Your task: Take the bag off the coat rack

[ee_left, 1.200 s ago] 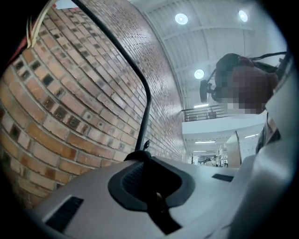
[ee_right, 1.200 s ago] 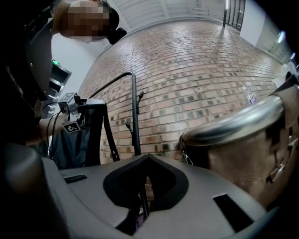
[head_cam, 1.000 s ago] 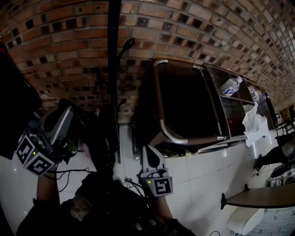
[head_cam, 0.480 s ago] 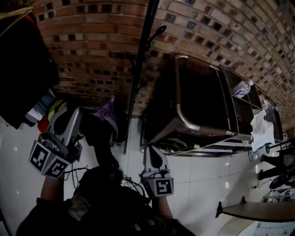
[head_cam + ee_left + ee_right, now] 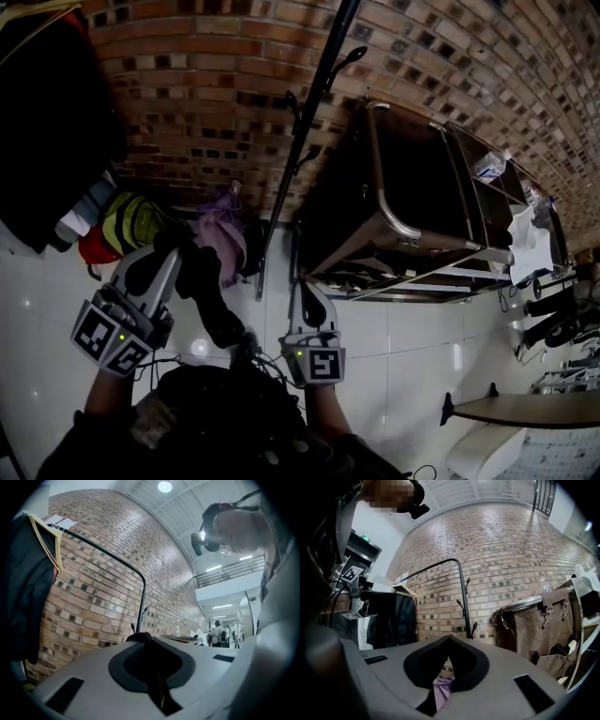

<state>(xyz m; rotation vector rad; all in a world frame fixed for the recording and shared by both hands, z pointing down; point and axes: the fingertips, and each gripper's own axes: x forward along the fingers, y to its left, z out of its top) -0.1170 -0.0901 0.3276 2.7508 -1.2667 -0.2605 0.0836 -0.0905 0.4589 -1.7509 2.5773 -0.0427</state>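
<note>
**Head view:** left gripper [image 5: 176,258] is clenched, its tips just beside the purple bag [image 5: 222,239]. The bag sits low, left of the rack [image 5: 305,141] post and below the hooks [image 5: 294,97]. Can't tell if it hangs from a low hook or from something the gripper has. A black strap [image 5: 220,314] runs from those tips back toward the person; unclear what it belongs to. Right gripper [image 5: 309,289] is clenched and empty, apart from the bag, pointing at the post. Floor [image 5: 403,366] is glossy white tile, wall [image 5: 187,84] is brick. A brown cart [image 5: 403,197] stands just right of the post, and dark clothes [image 5: 42,103] hang at left.

**Left gripper view:** jaws are together. A small dark lump rides on the tip line, maybe pinched strap, not sure. Bag out of sight. Rack and brick ahead.

**Right gripper view:** jaws meet at the tips with nothing between them. Purple cloth of the bag [image 5: 440,688] shows through the slot below, beyond the gripper, low beside the post.

**Handling, my read:**
- Thin limp cloth, light, no shape of its own, so it will likely sag, swing and snag on hooks.
- Take the handle loop at the top, not the body.
- Nothing fragile apparent.
- The post is slim, so a snag could rock the rack.
- The tile looks slick; a dropped bag would slide.
- The cart crowds the right side, so free room is left and toward the person.
</note>
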